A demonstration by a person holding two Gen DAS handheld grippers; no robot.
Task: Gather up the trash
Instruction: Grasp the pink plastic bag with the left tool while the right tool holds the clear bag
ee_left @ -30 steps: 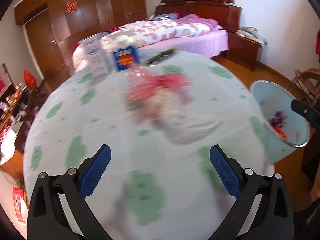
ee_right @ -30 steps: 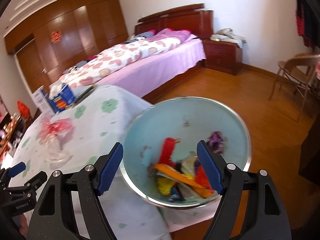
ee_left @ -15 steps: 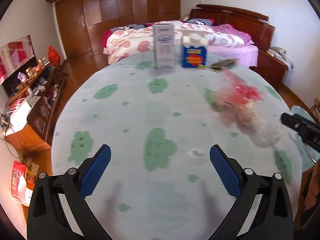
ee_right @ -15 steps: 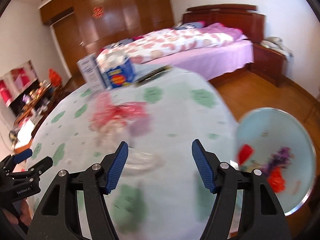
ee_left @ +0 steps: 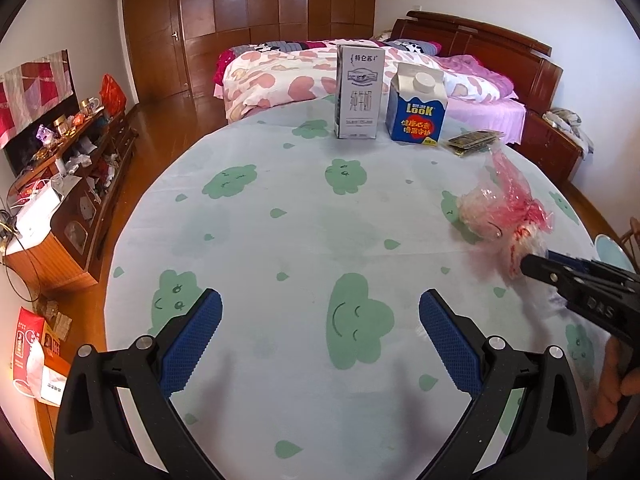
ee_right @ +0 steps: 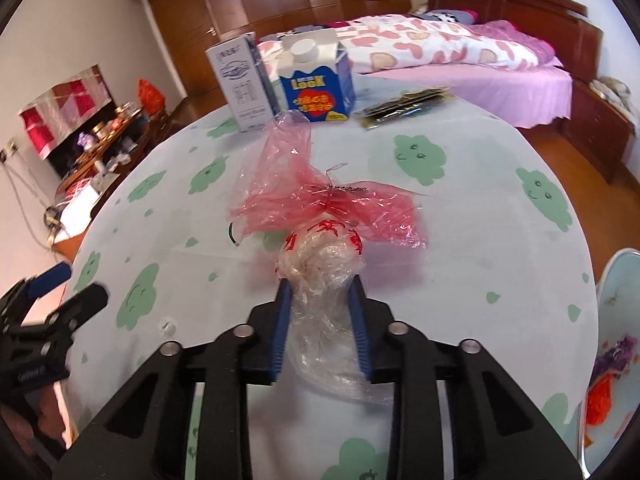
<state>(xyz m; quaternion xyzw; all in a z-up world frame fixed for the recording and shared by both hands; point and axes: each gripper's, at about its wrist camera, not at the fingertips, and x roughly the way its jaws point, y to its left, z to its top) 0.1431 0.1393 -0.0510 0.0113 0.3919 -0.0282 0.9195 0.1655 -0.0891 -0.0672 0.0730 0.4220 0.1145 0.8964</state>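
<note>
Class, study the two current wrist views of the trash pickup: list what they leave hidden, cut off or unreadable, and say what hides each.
- Trash bin: right wrist view, cut by the frame edge; most contents unseen.
- Plastic bag: right wrist view, its lower part sits between the right gripper fingers; contents unclear through crumpled film.
- Dark packets: left wrist view, print too small.
- Left gripper: open, holds nothing.

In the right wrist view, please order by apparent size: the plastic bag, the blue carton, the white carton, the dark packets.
1. plastic bag, largest, but nearest the camera.
2-3. blue carton and white carton look alike.
4. dark packets, smallest.
</note>
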